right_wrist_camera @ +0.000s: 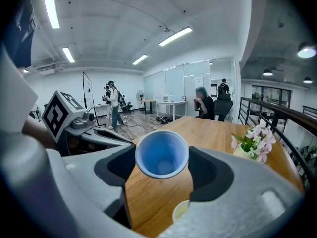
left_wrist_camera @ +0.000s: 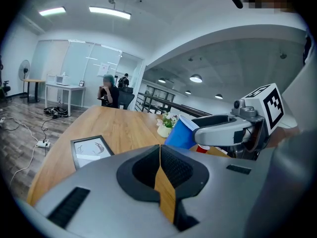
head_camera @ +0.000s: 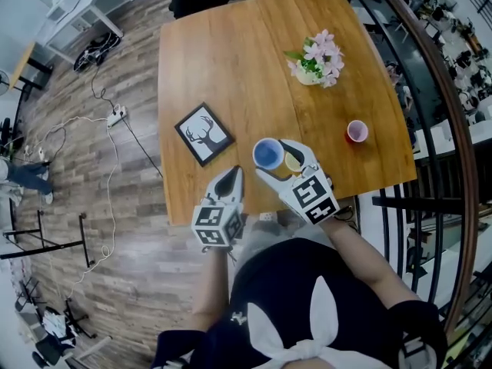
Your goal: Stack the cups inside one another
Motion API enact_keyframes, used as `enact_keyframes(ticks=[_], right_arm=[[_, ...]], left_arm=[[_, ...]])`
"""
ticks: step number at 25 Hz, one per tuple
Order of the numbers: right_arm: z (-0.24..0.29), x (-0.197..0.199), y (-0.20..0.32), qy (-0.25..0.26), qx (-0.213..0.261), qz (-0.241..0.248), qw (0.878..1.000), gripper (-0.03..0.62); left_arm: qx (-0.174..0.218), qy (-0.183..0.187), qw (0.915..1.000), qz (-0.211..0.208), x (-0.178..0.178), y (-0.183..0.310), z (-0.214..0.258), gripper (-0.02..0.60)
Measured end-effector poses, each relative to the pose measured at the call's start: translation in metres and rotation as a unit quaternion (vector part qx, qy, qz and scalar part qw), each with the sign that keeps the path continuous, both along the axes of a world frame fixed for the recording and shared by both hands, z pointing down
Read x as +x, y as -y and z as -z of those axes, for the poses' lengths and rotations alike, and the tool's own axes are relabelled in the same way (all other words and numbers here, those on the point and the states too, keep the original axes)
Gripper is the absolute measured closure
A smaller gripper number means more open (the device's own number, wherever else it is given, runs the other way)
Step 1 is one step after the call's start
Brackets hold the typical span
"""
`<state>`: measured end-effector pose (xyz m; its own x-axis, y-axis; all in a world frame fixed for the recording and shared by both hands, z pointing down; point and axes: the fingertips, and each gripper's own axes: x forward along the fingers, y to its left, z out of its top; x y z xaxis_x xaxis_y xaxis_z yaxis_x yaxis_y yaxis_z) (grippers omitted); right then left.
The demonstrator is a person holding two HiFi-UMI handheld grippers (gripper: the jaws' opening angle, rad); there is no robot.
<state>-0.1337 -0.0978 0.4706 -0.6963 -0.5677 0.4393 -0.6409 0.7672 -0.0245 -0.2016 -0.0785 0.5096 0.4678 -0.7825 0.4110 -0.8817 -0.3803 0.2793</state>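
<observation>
You stand at a wooden table [head_camera: 223, 60] on a grey plank floor [head_camera: 131, 229]. A white desk [head_camera: 81, 14] is at your 11 o'clock, a black railing [head_camera: 434, 98] at 3 o'clock. Ceiling strip lamps [right_wrist_camera: 176, 36] are lit.

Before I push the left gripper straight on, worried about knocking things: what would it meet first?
Likely the bare wooden tabletop, between the black-framed deer picture and the blue plastic cup in the right gripper; depth unclear.

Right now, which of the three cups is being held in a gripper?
The blue cup, gripped between the right gripper's jaws. The yellow cup sits on the table just beneath it, and the red cup stands farther right, untouched.
</observation>
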Motion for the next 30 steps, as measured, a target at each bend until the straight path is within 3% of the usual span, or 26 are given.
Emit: enact_keyframes(ticks=[9,23,30], right_arm=[[0.006,0.078,0.019,-0.013,0.015,-0.033,0.999,0.266],[-0.002,0.214,0.041,-0.031,0.004,-0.141,0.990,0.266],[-0.003,0.276,0.051,-0.040,0.006,-0.190,0.981,0.266]], left_arm=[[0.001,-0.007,0.9998,-0.019,0.059,0.002,0.003,0.560],[-0.008,-0.031,0.9994,-0.010,0.099,0.018,0.000,0.560],[-0.015,-0.025,0.9995,-0.009,0.112,0.018,-0.003,0.560]])
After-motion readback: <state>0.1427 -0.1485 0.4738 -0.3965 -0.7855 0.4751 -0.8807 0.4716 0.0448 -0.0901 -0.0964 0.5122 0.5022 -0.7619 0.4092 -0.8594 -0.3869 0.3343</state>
